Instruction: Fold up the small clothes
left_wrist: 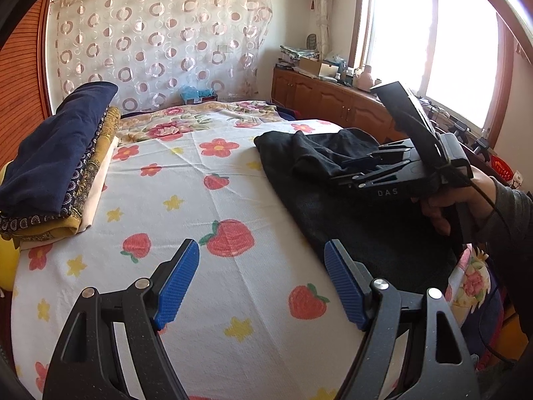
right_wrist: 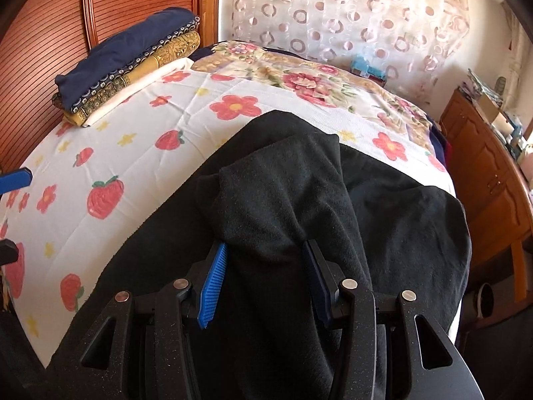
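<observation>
Several folded clothes (left_wrist: 56, 163) sit stacked at frame left, while the right claw (right_wrist: 263, 280) pinches the unfolded black garment (right_wrist: 399, 220) and the left claw (left_wrist: 261, 280) hangs spread, empty.

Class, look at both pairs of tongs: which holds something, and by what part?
The right tongs grip the black garment by a bunched fold laid over its spread part. The left tongs are open and hold nothing.

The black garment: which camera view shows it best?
The right wrist view: the black garment fills the frame, a fold between the right gripper fingers. The left wrist view shows it sideways at the right edge, partly behind that gripper.
</observation>
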